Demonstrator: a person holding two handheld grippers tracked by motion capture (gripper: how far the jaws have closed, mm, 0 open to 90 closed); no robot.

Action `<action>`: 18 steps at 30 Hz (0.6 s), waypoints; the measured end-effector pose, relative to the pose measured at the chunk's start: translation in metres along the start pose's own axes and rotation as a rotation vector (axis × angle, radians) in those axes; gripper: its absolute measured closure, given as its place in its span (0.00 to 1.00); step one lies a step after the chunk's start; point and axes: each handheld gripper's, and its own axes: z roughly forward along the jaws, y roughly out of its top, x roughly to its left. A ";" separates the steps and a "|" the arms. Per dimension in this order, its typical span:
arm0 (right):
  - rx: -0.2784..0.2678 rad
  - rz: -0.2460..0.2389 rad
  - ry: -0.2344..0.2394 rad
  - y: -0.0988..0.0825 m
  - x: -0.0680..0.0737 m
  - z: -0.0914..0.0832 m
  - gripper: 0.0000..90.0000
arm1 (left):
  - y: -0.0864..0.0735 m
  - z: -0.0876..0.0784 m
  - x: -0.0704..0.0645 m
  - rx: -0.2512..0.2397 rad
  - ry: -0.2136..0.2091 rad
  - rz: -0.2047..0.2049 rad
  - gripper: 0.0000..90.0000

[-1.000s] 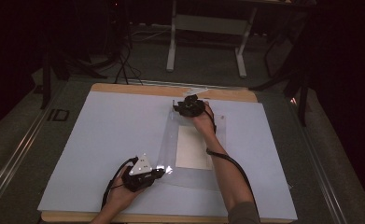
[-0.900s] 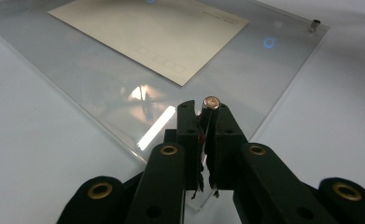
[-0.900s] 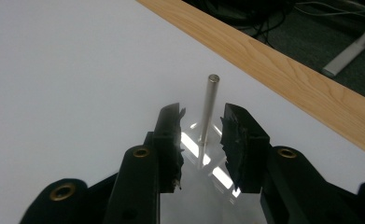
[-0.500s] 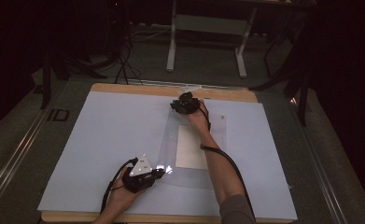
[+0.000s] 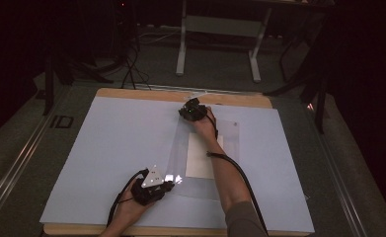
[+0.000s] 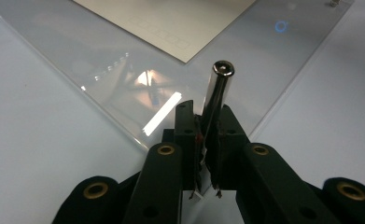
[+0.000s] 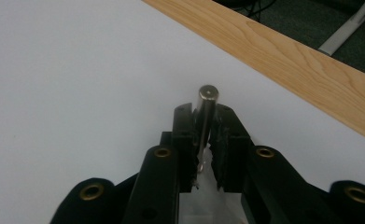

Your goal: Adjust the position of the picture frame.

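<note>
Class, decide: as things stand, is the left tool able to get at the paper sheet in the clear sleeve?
Probably not: the left tool is shut on a metal pin, and the clear sleeve covers the paper sheet.

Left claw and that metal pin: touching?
Touching. The left gripper view shows the left claw shut, with the metal pin clamped between both black jaws and no gap on either side, over the clear plastic sleeve.

Both black two-jaw grippers, left and right, carry brass-ringed screw holes on angular jaws; black cables trail back. A grey sleeve covers the right upper arm.
</note>
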 end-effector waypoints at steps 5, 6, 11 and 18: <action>0.007 0.018 -0.003 -0.001 0.002 0.003 0.94 | 0.000 0.000 0.001 0.000 -0.005 -0.026 0.93; 0.003 0.034 0.005 -0.001 0.001 0.003 0.94 | 0.000 0.000 0.002 -0.006 -0.014 -0.040 0.94; 0.009 0.027 -0.001 0.000 0.002 0.001 0.95 | -0.001 -0.002 0.003 -0.025 -0.032 -0.051 0.94; 0.008 0.002 -0.001 0.006 -0.004 -0.014 0.95 | 0.000 -0.016 0.011 -0.089 -0.032 -0.114 0.93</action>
